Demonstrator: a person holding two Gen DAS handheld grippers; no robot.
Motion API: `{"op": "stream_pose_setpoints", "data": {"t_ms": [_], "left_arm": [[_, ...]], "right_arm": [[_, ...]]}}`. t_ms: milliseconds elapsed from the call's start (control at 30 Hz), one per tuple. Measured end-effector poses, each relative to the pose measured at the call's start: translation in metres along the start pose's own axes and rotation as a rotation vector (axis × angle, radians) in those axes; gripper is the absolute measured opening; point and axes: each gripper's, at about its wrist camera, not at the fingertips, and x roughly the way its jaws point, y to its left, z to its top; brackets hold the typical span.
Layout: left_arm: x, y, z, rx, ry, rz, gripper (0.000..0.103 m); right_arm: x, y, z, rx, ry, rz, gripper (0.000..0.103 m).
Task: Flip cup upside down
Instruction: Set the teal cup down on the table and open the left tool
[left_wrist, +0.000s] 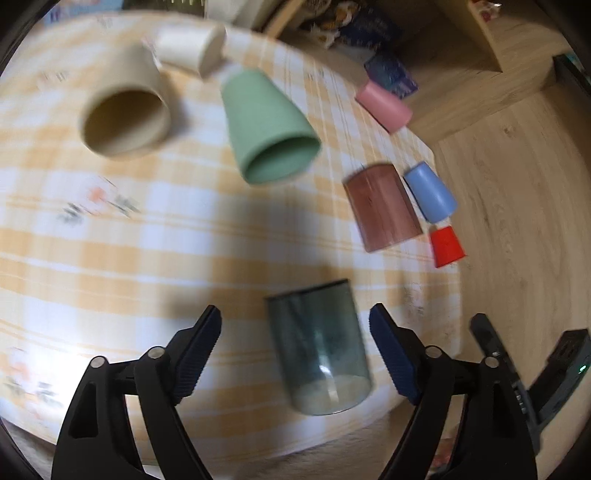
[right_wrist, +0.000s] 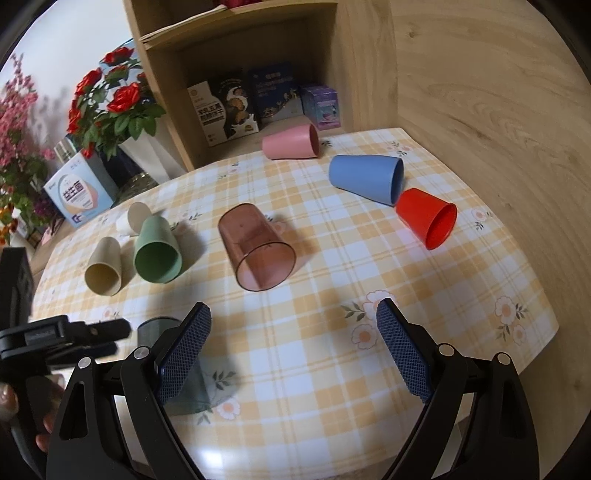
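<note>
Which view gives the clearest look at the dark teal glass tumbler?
The left wrist view. There the teal tumbler shows whole, lying on the checked tablecloth between the open left gripper fingers, untouched, slightly blurred. In the right wrist view the tumbler is mostly hidden behind the open right gripper.

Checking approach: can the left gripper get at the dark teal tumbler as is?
Probably yes: the left gripper has its jaws open on either side of the dark teal tumbler, nothing between.
</note>
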Motion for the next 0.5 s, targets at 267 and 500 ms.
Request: {"op": "stream_pose_setpoints", "data": {"t_ms": [267,500], "left_arm": [[-0.056,0.011,-0.014,0.143,-0.233,0.22,0.095],[-0.082,0.038,-0.022,0.13,-0.312,0.307,0.097]], "right_arm": [[-0.006,0.028,-0.005,-0.061,0.015,0.025,0.088],[-0.007,0.055,-0.012,-0.116,0.042,0.06,0.088]]}}
